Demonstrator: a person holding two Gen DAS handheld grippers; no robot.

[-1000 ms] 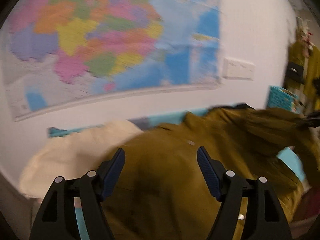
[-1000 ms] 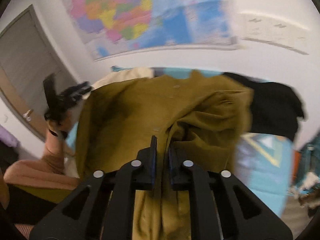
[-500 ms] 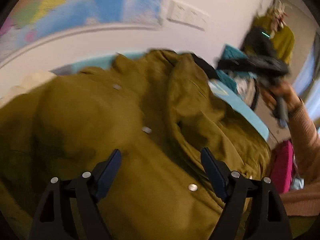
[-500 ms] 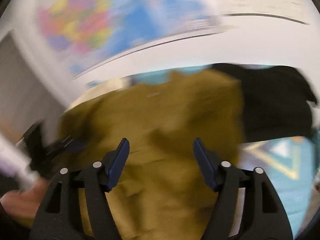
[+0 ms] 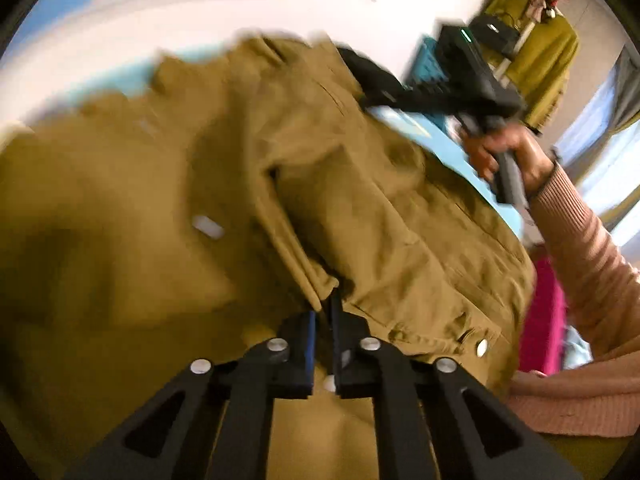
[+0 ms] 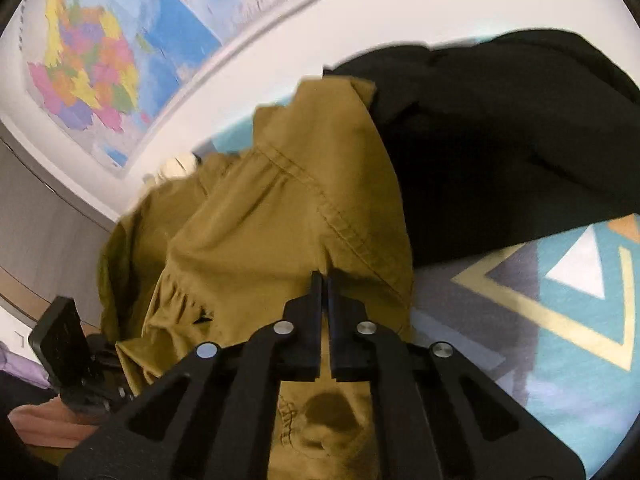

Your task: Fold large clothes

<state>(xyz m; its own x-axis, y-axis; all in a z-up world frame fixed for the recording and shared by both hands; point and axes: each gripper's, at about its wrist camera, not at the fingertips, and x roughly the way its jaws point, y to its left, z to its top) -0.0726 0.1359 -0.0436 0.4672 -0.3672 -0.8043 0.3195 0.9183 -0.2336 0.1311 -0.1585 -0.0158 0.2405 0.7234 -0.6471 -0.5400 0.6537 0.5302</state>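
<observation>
An olive-brown jacket (image 5: pixel 160 208) with metal snaps lies spread over a patterned teal bed cover (image 6: pixel 568 320). My left gripper (image 5: pixel 324 308) is shut on a folded seam edge of the jacket near its front. My right gripper (image 6: pixel 325 280) is shut on the jacket (image 6: pixel 280 220) near a stitched seam at its right side. The right gripper's body and the hand that holds it also show in the left wrist view (image 5: pixel 476 80), above the jacket's far right part.
A black garment (image 6: pixel 500 140) lies right beside the jacket on the bed. A cream garment (image 6: pixel 176 164) peeks out behind it. A coloured wall map (image 6: pixel 112 52) hangs on the white wall. A clothes rack with an olive garment (image 5: pixel 536 56) stands at the right.
Half a second ago both grippers were open above the jacket. Now both have moved down and shut on its cloth. One second ago the right gripper was shut on the jacket.
</observation>
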